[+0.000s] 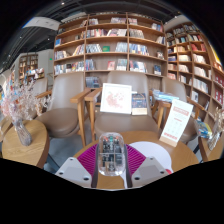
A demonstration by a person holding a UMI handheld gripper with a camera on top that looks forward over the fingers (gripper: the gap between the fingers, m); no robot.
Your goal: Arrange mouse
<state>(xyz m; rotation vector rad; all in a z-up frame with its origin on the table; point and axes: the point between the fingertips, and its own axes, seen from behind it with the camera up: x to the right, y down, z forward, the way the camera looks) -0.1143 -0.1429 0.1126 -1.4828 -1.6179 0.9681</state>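
Step in hand: looks like the mouse (pixel 110 153) is up off the table and being carried, so the job now is picking a landing spot and setting it down straight. Best bet is to keep it level, lower it slow onto bare wood, and only let go once it sits flat.

Bookshelves (pixel 110 42): huge wall of them across the far side, nothing to do with the move, just backdrop.

Armchairs (pixel 122 112): two pale ones beyond the table, one far left, one straight ahead. Out of reach, no bother.

Table (pixel 30 150): round wooden top, near and low in the view. Bare wood on the near left seems the easiest place to land.

Flower vase (pixel 20 120): left side of the table, tall and tippy, so the person should keep the swing away from it.

Standing cards: a white one (pixel 177 120) on the right, a picture card (pixel 116 97) farther back. Light stuff, easy to knock.

Gripper (pixel 110 172): narrow, both pink pads seem pressed on the mouse sides, though the contact itself is hard to make out.

Mouse: clear-shelled, sits right between the fingers, near centre, probably slippery plastic.
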